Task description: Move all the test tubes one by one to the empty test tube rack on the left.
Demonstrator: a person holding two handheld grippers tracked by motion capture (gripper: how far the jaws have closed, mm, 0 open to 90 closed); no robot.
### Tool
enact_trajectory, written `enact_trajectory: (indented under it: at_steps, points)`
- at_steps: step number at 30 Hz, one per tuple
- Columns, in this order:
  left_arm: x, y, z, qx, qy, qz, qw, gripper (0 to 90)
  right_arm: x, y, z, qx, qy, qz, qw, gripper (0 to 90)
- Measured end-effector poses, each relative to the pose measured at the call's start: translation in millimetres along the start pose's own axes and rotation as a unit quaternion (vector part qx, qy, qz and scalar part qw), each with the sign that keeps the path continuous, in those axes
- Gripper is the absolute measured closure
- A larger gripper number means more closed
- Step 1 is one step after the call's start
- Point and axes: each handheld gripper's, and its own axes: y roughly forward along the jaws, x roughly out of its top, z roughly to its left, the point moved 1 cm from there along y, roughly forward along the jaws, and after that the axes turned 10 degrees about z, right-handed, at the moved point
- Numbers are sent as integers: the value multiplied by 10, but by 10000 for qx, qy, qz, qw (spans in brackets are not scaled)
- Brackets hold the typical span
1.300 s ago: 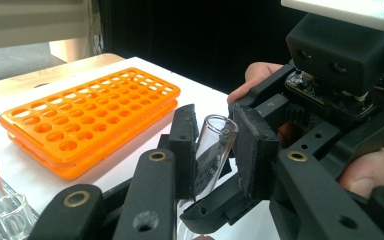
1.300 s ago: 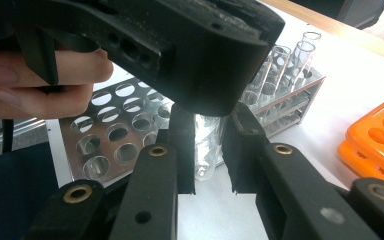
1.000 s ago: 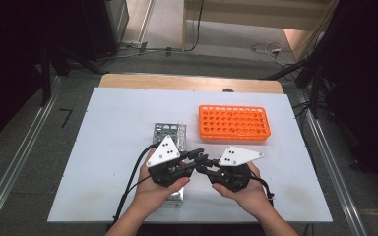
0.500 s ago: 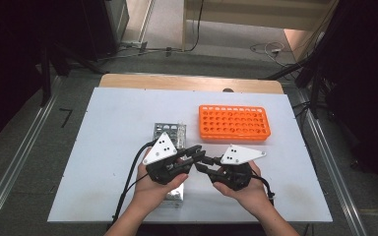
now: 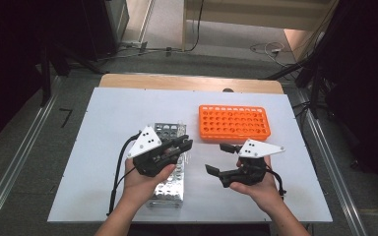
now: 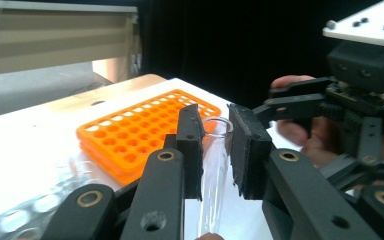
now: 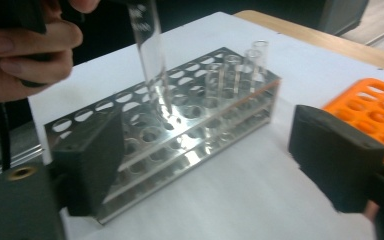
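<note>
L fingers [image 6: 215, 150] tight on glass tube [image 6: 214, 165]; R fingers [image 7: 220, 170] just opened wide (nothing between).

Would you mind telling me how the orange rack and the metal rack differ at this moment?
The orange rack is bright plastic, while the metal rack is shiny steel in open tiers. The orange rack lies crosswise at the far side; the metal rack runs lengthwise toward the person. The orange rack's holes look empty; the metal rack holds a few clear tubes at its far end. Both are grids of round holes on the white table.
</note>
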Motion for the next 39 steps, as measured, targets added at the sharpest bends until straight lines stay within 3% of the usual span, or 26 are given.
enact_trajectory:
  at_steps: [3, 13, 21, 29, 39]
  points:
    - [0, -30, 68, 90, -47, -45, 9999, 751, -75, -80, -77, -81, 56, -8, 10000, 2]
    - [-57, 38, 218, 363, -48, -6, 9993, 752, -394, -416, -246, -319, 138, -97, 9993, 0]
    - [-164, 182, 280, 511, -62, 153, 9986, 751, -637, -649, -376, -569, 384, -87, 9976, 0]
    - [-238, 249, 302, 561, -65, 273, 9980, 751, -795, -779, -442, -710, 487, -32, 9963, 0]
    - [-319, 296, 292, 589, -76, 506, 9970, 750, -843, -840, -552, -807, 616, -90, 9948, 0]
